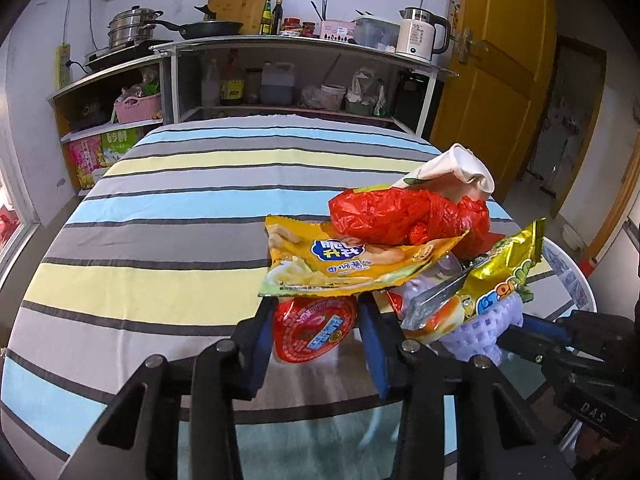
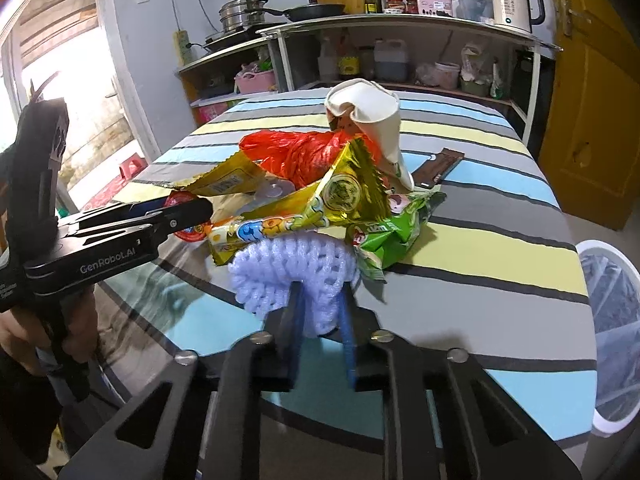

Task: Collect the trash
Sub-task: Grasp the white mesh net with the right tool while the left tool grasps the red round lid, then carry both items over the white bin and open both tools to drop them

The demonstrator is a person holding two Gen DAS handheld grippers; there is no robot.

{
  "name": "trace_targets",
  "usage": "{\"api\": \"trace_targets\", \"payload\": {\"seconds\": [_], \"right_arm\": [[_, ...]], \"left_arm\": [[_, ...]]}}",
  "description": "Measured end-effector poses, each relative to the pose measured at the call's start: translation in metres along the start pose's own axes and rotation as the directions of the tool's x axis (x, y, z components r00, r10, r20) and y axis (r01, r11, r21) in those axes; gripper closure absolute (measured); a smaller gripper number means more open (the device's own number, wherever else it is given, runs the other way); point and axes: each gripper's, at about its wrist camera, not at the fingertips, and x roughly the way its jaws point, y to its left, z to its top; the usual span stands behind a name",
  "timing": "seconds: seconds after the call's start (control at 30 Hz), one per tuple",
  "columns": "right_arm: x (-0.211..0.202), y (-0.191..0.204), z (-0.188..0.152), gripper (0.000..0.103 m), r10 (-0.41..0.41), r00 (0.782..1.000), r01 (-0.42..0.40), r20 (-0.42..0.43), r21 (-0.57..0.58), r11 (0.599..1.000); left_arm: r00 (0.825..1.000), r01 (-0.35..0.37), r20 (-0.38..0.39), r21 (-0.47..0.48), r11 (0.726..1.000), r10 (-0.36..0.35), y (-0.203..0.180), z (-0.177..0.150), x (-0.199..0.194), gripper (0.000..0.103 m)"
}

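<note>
A heap of trash lies on the striped tablecloth [image 1: 180,200]: a yellow chip bag [image 1: 340,260], a red plastic bag [image 1: 408,212], a crumpled paper cup [image 1: 460,168], a gold snack wrapper [image 1: 508,268] and a green wrapper [image 2: 400,224]. Under the chip bag's near edge sits a red round foil-lidded cup [image 1: 314,330]. My left gripper [image 1: 316,302] has a blue pad against each side of it. My right gripper [image 2: 320,292] is shut on a purple foam net [image 2: 292,268] at the heap's near side. Each gripper shows in the other's view: left gripper [image 2: 188,210], right gripper [image 1: 516,334].
A white bin with a clear liner [image 2: 612,320] stands off the table's right edge. A brown wrapper [image 2: 444,164] lies behind the heap. Shelves with pots, bottles and a kettle [image 1: 420,34] line the far wall, beside a yellow door [image 1: 500,80]. A hand [image 2: 80,336] holds the left gripper.
</note>
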Motion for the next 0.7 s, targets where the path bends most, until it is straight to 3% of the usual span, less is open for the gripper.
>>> {"api": "trace_targets", "payload": {"seconds": [0.3, 0.7], "right_arm": [[-0.018, -0.003, -0.01, 0.093, 0.023, 1.0, -0.024, 0.01, 0.03, 0.999], [-0.068, -0.005, -0.023, 0.093, 0.011, 0.996, -0.017, 0.092, 0.064, 0.998]], "left_arm": [[1.0, 0.004, 0.016, -0.022, 1.0, -0.004, -0.001, -0.012, -0.021, 0.062], [0.995, 0.061, 0.075, 0.023, 0.998, -0.062, -0.034, -0.011, -0.067, 0.062]]}}
